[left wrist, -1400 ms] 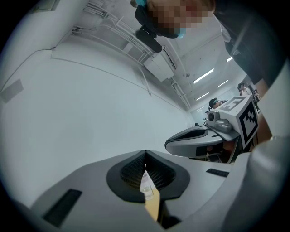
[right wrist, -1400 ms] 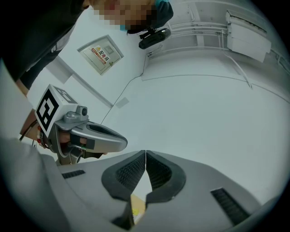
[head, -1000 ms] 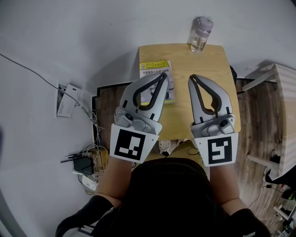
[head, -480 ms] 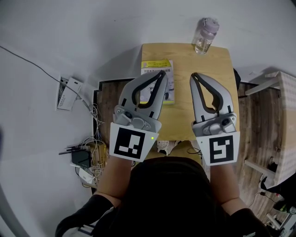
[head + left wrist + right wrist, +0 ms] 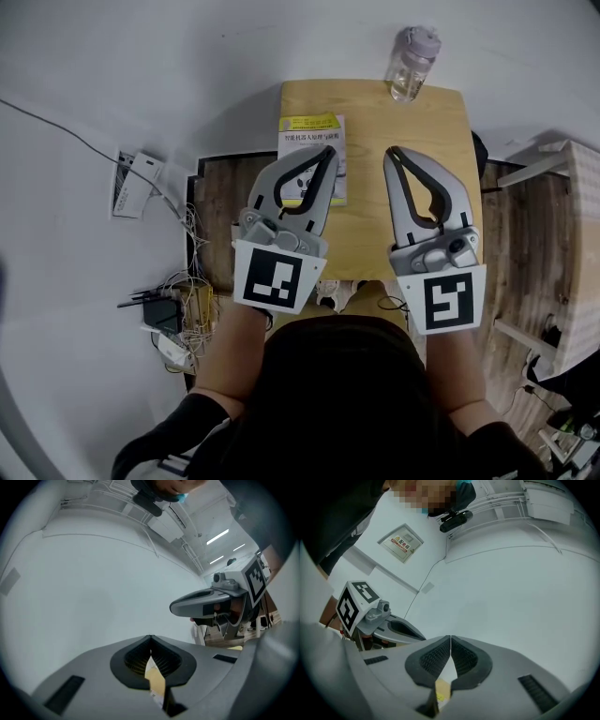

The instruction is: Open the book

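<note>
right claw [image 5: 450,639]: grey, black ribbed pads, jaws tip to tip
left claw [image 5: 417,636]: grey, at left
backdrop: plain white wall [image 5: 501,588]

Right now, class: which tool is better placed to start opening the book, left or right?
Probably left. The left tool hangs over the closed book; the right tool is over bare table beside it.

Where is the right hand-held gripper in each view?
Head view: grey right hand-held gripper, right of centre, over the wooden table.
Left gripper view: right of centre, side-on.
Right gripper view: own shut jaws, bottom centre.
Shared landmark: plain white wall.
</note>
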The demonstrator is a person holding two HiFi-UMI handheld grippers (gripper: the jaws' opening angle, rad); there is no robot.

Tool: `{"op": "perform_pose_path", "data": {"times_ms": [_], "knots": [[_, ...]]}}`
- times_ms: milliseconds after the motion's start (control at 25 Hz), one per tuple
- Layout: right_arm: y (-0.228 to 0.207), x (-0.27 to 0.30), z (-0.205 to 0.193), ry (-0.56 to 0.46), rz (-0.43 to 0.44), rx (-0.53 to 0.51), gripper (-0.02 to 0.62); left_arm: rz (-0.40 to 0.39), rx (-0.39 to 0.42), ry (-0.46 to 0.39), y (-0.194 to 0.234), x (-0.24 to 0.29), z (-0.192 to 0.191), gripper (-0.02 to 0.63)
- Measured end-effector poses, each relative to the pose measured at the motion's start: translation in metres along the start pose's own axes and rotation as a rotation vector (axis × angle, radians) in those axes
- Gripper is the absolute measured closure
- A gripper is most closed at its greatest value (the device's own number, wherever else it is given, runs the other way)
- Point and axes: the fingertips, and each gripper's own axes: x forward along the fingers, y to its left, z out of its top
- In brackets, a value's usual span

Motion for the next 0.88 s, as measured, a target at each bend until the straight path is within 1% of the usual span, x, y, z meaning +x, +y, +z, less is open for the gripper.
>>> {"op": "perform_pose_path", "data": {"times_ms": [120,200,320,400,480,600,680,880], "knots": [[-0.003,-0.003,-0.005,0.009,-0.002,0.003,0.566,-0.022,0.005,0.080,-0.010,0.009,-0.023,0.594],[-0.007,-0.005,-0.008,0.014,-0.006,0.006,0.566,-0.057,0.007,0.149,-0.018,0.016,-0.040,0.594],[-0.011,-0.006,-0.014,0.027,-0.007,0.012,0.566,-0.102,-0.010,0.238,-0.029,0.024,-0.064,0.592],[-0.013,-0.006,-0.019,0.038,-0.006,0.014,0.566,-0.124,-0.028,0.284,-0.035,0.030,-0.078,0.593],[-0.015,-0.006,-0.023,0.048,-0.006,0.016,0.566,-0.146,-0.041,0.309,-0.042,0.036,-0.088,0.591],[-0.016,-0.008,-0.030,0.066,-0.003,0.022,0.566,-0.163,-0.043,0.332,-0.050,0.041,-0.100,0.538],[-0.017,-0.009,-0.032,0.070,-0.003,0.022,0.566,-0.171,-0.046,0.354,-0.055,0.044,-0.111,0.522],[-0.021,-0.011,-0.041,0.082,-0.001,0.024,0.566,-0.212,-0.068,0.436,-0.071,0.049,-0.144,0.461]]}}
